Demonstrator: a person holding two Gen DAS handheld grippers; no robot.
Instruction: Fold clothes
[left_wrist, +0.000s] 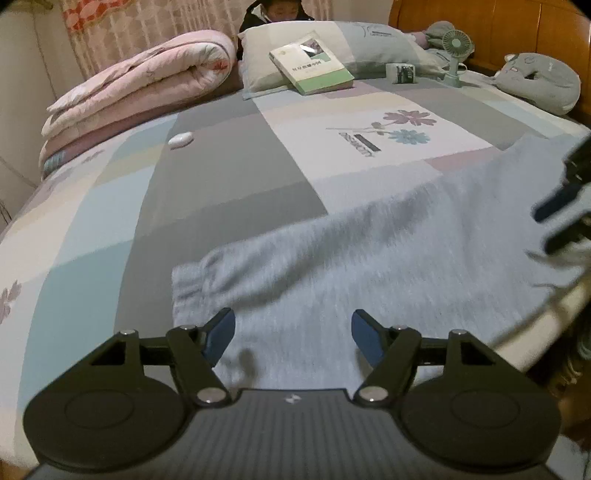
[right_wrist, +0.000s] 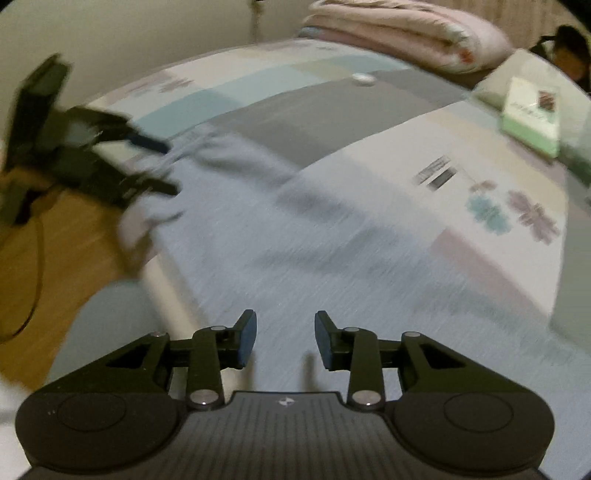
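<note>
- We see a light grey garment (left_wrist: 369, 258), prob. sweatpants w/ a ribbed cuff (left_wrist: 192, 284), spread flat on the bed (left_wrist: 229, 177), near its front edge.
- Left claw (left_wrist: 293, 338): jaws wide apart, blue pads above the cloth just beside the cuff end; nothing pinched btw. them.
- Right claw (right_wrist: 284, 339): jaws partway open, narrower gap than the left; only flat grey fabric shows below, no grip on it.
- Right wrist view is motion-blurred; there the left claw (right_wrist: 162, 166) shows at far left over the garment's cuff end, by the bed edge.
- In the left wrist view the right claw (left_wrist: 554, 225) pokes in at the right edge, over the garment's other end.
- Bed has a patchwork sheet w/ flower print (left_wrist: 402, 125).
- Far side: rolled pink quilt (left_wrist: 147, 88), pillow (left_wrist: 332, 48) w/ a green-edged book (left_wrist: 314, 66) leaning on it, small desk fan (left_wrist: 456, 51), grey neck cushion (left_wrist: 539, 85).
- Small white oval item (left_wrist: 181, 139) lies alone on a grey patch, well apart from the garment.
- A person (left_wrist: 277, 11) sits behind the pillow.
</note>
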